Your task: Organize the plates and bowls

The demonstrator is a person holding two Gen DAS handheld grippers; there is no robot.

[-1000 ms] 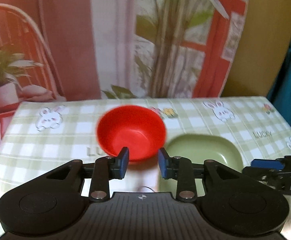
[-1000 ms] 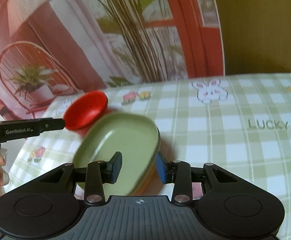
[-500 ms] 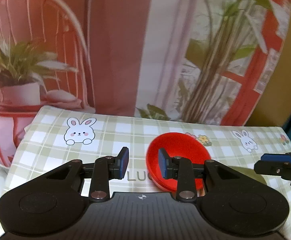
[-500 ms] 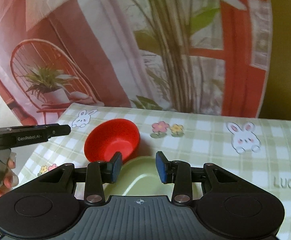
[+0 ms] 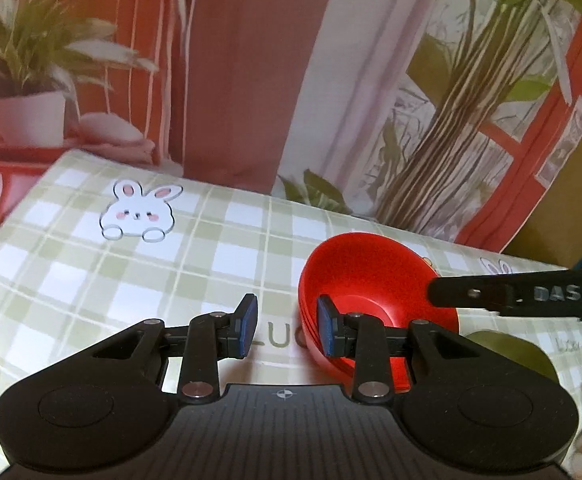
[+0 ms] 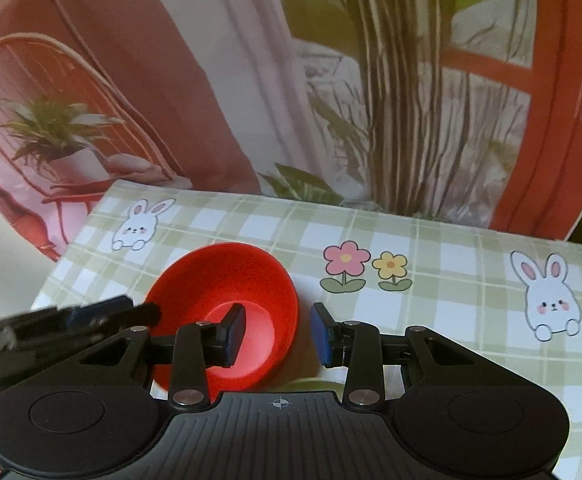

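Left claw (image 5: 287,326): jaws are held apart with a clear gap; nothing is gripped between them. Through the gap, the checked cloth of the table (image 5: 91,272) with printed lettering is seen. The right-hand blue pad (image 5: 326,330) overlaps the near left rim of the red bowl (image 5: 365,276) in the left wrist view; whether it touches the rim cannot be told.

Right claw (image 6: 278,334): jaws are likewise spread wide, with nothing clamped. In the right wrist view the left-hand blue pad (image 6: 235,332) is seen in front of the bowl's interior, and the right-hand pad lies just off the bowl's right rim. Contact with the bowl cannot be confirmed.

Red bowl (image 6: 227,312): it sits on the table, left of the printed flowers (image 6: 365,272) and below a printed rabbit (image 6: 141,224). It is tilted, with its opening turned toward the cameras.

Green plate (image 5: 507,356): only a dull green edge is seen in the left wrist view, low at the right, just beside the bowl and partly hidden by the claw body. In the right wrist view a thin green sliver (image 6: 307,385) is noted below the bowl.

The left claw's fingers enter the right wrist view from the left, blurred, near the bowl's left rim.
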